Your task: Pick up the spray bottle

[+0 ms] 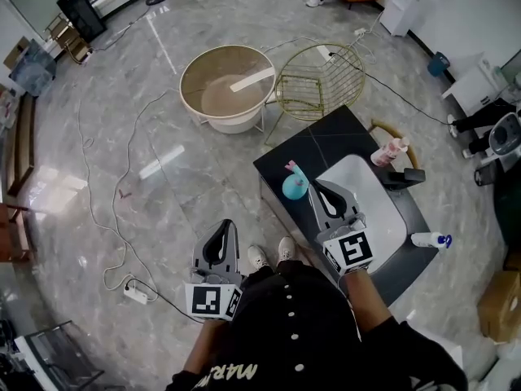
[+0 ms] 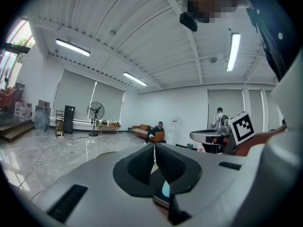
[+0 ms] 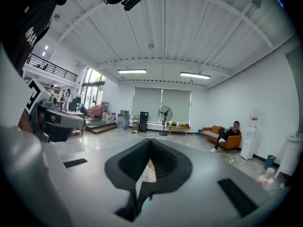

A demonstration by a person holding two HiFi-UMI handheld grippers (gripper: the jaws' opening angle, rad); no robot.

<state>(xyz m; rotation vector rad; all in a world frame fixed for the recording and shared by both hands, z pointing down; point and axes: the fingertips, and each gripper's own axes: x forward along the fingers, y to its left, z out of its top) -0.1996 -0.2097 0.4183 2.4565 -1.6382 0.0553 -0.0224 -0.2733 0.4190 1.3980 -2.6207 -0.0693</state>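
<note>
A teal spray bottle (image 1: 295, 184) with a pink trigger stands on the black table (image 1: 313, 145), beside the white basin (image 1: 383, 214). My right gripper (image 1: 321, 187) hangs over the table just right of that bottle, jaws shut and empty, a short gap from it. My left gripper (image 1: 223, 226) is shut and empty over the floor, left of the table and well short of the bottle. In the left gripper view a sliver of teal bottle (image 2: 165, 189) shows under the closed jaws. A white bottle with a blue top (image 1: 429, 239) lies at the table's right edge.
A pink bottle (image 1: 389, 151) and a black device (image 1: 404, 177) sit behind the basin. A round beige tub (image 1: 228, 84) and a gold wire basket (image 1: 317, 80) stand on the floor beyond the table. Cables and a power strip (image 1: 135, 294) lie at the left.
</note>
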